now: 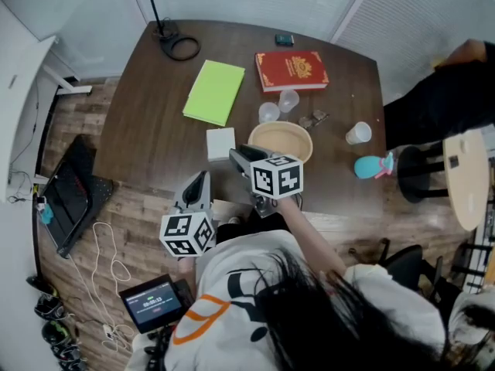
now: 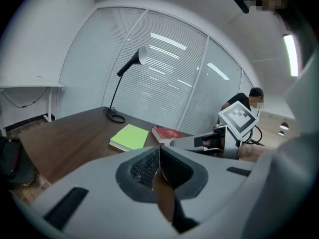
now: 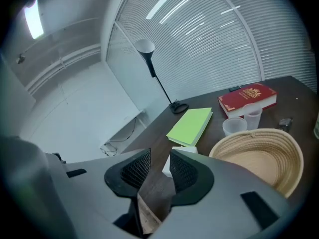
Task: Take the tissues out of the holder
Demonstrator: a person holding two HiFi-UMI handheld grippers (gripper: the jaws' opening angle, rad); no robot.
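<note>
Head view | left hand-held gripper point(image 1: 199, 181): jaws together, empty, at tabletop's point(image 1: 147, 130) near edge | right hand-held gripper point(image 1: 237, 155): tilted down, wide, empty, beside tissue holder point(image 1: 220, 143)

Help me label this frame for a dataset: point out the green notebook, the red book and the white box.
green notebook point(image 1: 214, 91), head view, middle of its cover.
red book point(image 1: 291, 69), head view, middle of its cover.
white box point(image 1: 220, 143), head view, its top face.
</note>
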